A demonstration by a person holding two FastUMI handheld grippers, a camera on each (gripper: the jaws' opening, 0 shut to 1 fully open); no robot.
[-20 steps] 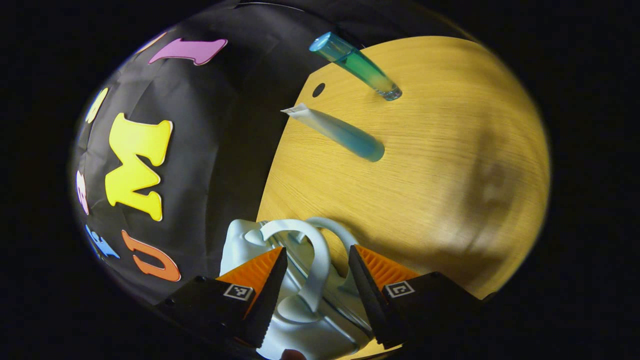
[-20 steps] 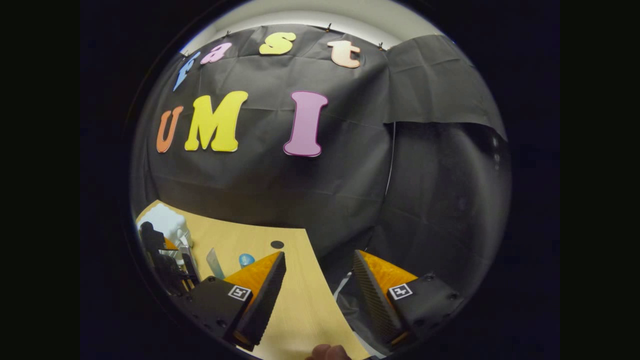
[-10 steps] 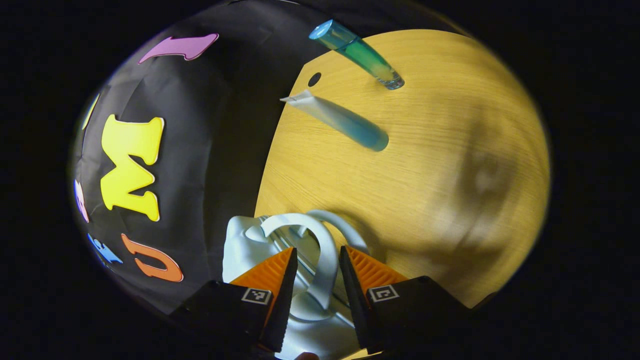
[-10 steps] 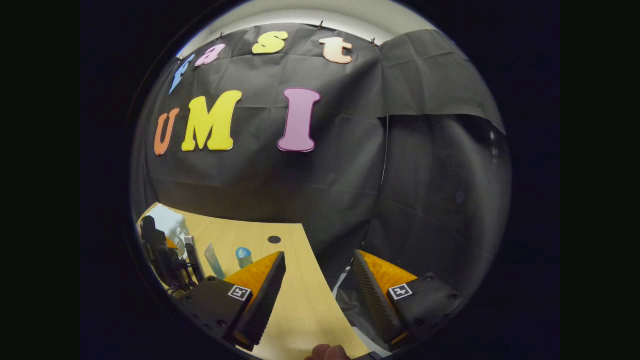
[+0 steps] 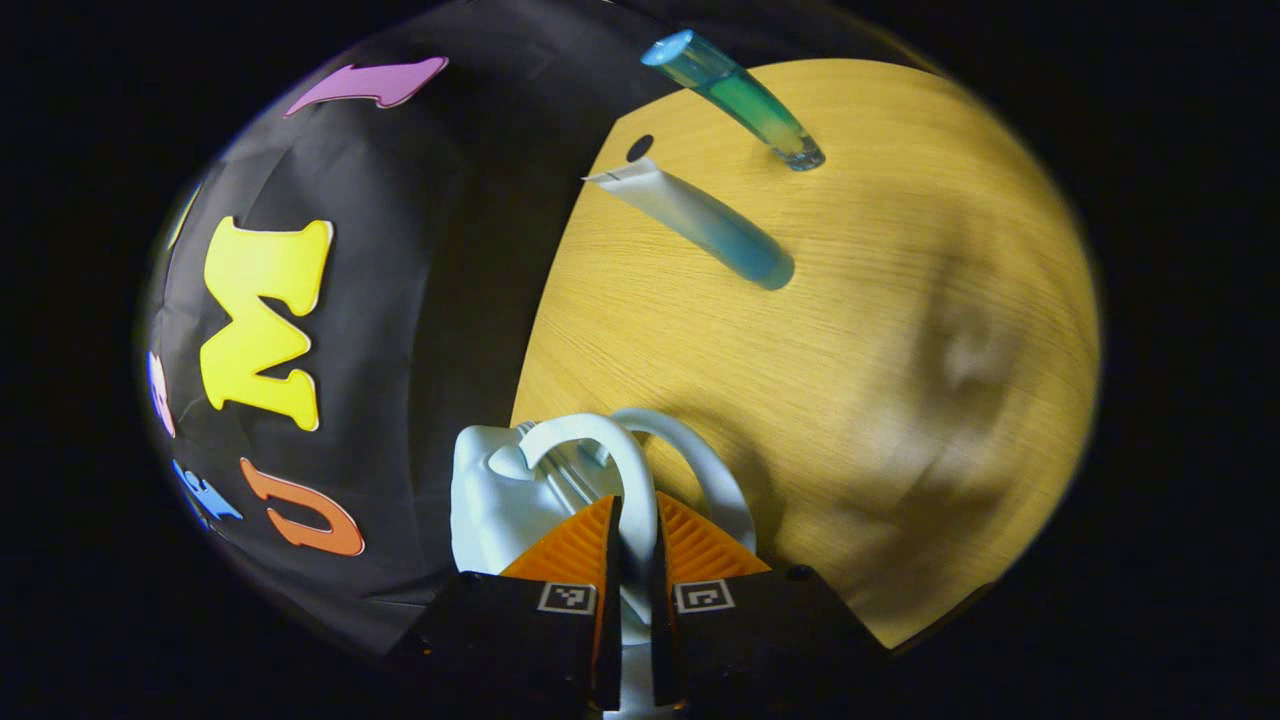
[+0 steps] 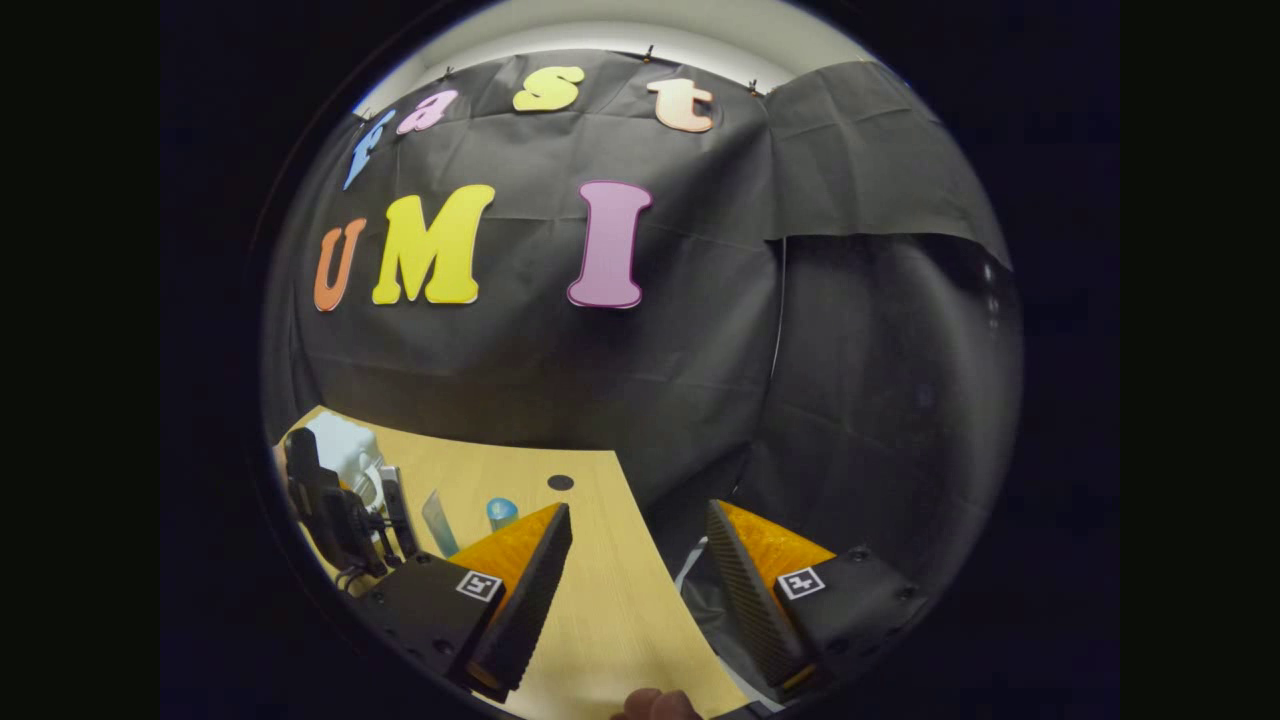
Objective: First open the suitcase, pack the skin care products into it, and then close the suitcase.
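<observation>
Now the left hand-held gripper (image 5: pixel 635 545) is closed on the near handle (image 5: pixel 622 470) of the white suitcase (image 5: pixel 490 495), both fingers pressing its curved bar from either side. That case sits at the worktop's (image 5: pixel 850 330) edge next to the booth wall, handles uppermost; its lower body is cut off behind the fingers, and whether the lid is parted cannot be told. A second handle (image 5: pixel 705 465) arches just beside the gripped one. Two skin care products lie well apart from the case: a white-to-blue tube (image 5: pixel 700 222), long axis slanting, crimped end toward the wall, and a green tube (image 5: pixel 740 98) beyond it on a similar slant. In the right gripper view, the right hand-held gripper (image 6: pixel 640 555) hangs wide open over the worktop edge, holding nothing; the suitcase (image 6: pixel 340 445) is small there, partly hidden by the other gripper (image 6: pixel 335 505).
</observation>
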